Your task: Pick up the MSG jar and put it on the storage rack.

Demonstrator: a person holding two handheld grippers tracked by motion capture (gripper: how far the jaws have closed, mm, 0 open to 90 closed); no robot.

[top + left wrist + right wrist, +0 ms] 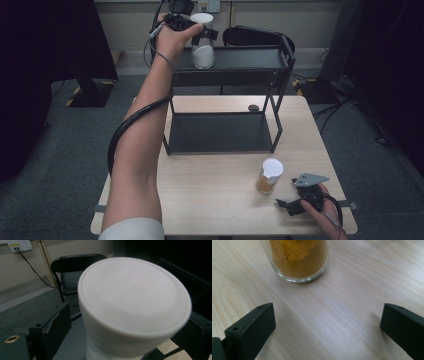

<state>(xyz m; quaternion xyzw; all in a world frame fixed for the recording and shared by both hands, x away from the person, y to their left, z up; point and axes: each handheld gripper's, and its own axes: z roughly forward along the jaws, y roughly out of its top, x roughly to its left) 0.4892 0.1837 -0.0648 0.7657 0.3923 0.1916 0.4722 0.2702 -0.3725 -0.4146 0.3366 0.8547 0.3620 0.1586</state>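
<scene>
— Two jars sit in this scene; where is the white-lidded jar of pale powder (202, 47)?

— It stands upright on the top shelf of the black metal two-tier rack (235, 60), at that shelf's left end. The left gripper (192, 25) is up at its lid, jaws parted on either side of the jar; whether the pads touch it cannot be told.

— And the other one?

— The glass jar of orange-brown powder with a white lid (269, 176) stands on the light wooden table (210, 185), in front of the rack. The right gripper (286, 205) rests just beside it, jaws wide apart with bare wood between them, gripping nothing
</scene>
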